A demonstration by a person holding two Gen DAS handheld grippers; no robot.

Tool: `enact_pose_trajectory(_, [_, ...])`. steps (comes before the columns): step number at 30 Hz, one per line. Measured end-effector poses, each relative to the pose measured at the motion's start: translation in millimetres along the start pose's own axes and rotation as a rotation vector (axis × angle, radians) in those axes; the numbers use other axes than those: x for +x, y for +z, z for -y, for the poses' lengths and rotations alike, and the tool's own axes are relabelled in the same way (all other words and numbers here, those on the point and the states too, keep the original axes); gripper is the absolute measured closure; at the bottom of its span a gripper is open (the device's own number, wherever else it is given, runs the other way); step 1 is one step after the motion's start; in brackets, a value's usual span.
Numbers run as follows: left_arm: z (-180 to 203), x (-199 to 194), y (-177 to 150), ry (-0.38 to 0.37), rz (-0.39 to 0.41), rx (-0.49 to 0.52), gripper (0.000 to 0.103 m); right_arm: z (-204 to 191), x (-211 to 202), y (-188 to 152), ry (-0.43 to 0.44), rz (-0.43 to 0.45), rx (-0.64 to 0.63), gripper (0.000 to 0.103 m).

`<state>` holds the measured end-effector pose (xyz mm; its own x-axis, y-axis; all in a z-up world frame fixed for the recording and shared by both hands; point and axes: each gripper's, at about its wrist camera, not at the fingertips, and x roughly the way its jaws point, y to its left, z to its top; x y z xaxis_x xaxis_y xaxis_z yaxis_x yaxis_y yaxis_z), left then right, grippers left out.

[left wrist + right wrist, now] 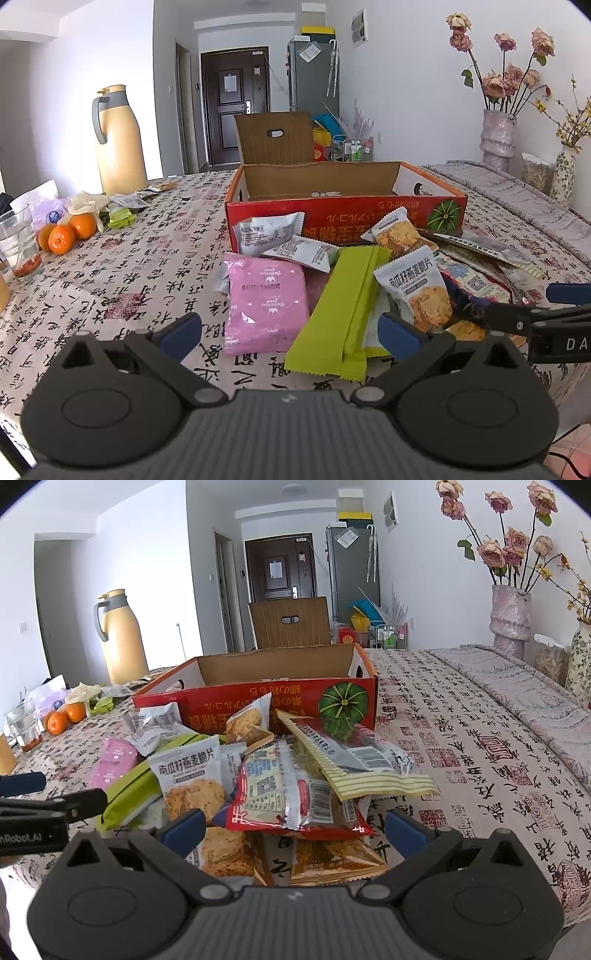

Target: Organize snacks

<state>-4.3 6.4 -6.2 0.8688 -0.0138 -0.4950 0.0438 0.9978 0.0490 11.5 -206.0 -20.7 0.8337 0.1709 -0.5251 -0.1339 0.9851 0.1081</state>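
Blue-padded fingers [181, 334] of the left gripper [290, 338] stand spread wide with nothing between them, low over the table [110, 280] and its calligraphy-print cloth. In the left wrist view they frame the near end of a snack pile: a pink packet [266, 302] lies flat just ahead of the gap, and a green packet [343, 314] lies slanted beside it, its near end close to the right-side pad. An oat crisp packet [419, 288] with white top and printed biscuits leans against the green one. Grey packets [273, 236] rest against the front wall of a red cardboard box [343, 216], which stands open behind the pile with its flap raised. The right gripper [535, 321] shows at the right edge of this view. Toward the table's left edge sit oranges [62, 236], a glass [18, 243] and a tall yellow thermos [118, 144]; a vase of dried roses [498, 136] stands toward the far right corner.

From the right wrist view, the right gripper [295, 830] also has its fingers [404, 830] parted and empty, hovering at the near side of the pile. A red-edged packet [288, 797] lies right ahead of the gap, and a striped cream packet [369, 775] rests across its top. Orange biscuit packets [332, 864] lie under the red one, nearest the camera. The oat crisp packet [192, 775] stands to the left, beside the green packet [129, 794] and the pink packet [110, 760]. The red cardboard box [258, 701] sits open behind the pile, touching it. The left gripper [48, 805] reaches in from the left edge.
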Motion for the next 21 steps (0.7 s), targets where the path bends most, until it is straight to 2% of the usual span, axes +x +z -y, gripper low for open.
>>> enact_pose_trajectory(21, [0.6,4.0,-1.1,-0.018,-0.006,-0.010,0.000,-1.6,4.5,0.5,-0.001,-0.005,-0.004,0.000])
